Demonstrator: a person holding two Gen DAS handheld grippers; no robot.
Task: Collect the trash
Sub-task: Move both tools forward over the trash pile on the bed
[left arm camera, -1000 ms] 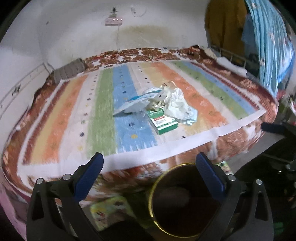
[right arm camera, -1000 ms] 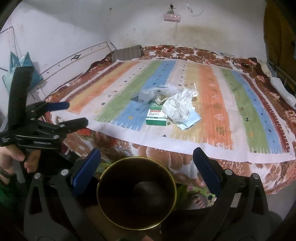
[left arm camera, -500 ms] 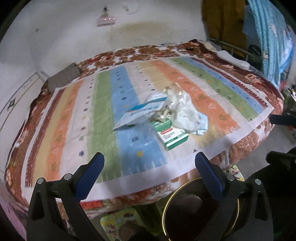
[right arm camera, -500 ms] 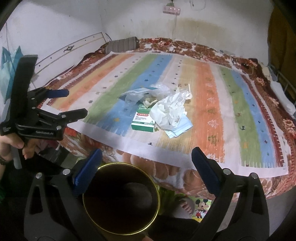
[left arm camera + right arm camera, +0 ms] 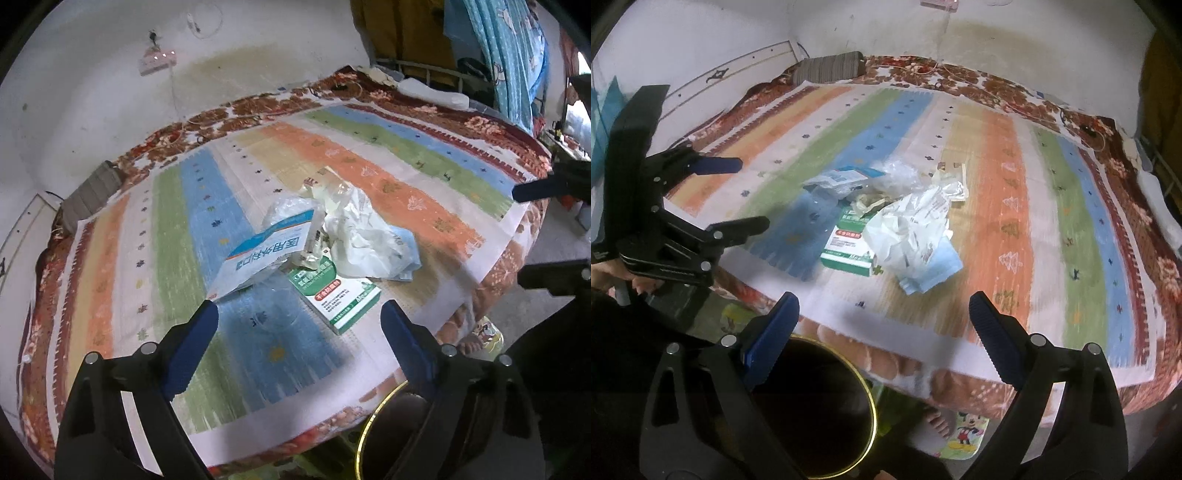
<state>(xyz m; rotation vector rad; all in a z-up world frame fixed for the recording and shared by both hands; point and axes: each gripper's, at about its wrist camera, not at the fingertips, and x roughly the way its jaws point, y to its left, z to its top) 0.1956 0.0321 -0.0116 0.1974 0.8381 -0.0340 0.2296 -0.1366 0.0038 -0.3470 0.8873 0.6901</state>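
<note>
A pile of trash lies mid-bed on the striped mat (image 5: 184, 221): a green-and-white box (image 5: 338, 295) (image 5: 849, 243), a blue-and-white packet (image 5: 266, 258) (image 5: 846, 175) and a crumpled white plastic bag (image 5: 364, 243) (image 5: 912, 229). My left gripper (image 5: 297, 310) hovers over the mat just short of the box, its jaws wide but closing, nothing between them. My right gripper (image 5: 882, 299) hangs over the bed's near edge, jaws also wide and closing on nothing. A dark bin with a gold rim (image 5: 873, 417) (image 5: 360, 443) stands on the floor below both.
In the right wrist view the left gripper (image 5: 751, 194) shows at far left, held by a hand. A grey pillow (image 5: 827, 68) lies at the head of the bed against the white wall. Clothes (image 5: 509, 55) hang at right. A cartoon mat (image 5: 964, 432) covers the floor.
Both grippers have moved forward over the bed toward the trash pile, which looks larger and nearer. The bin has slid toward the bottom edge of both views.
</note>
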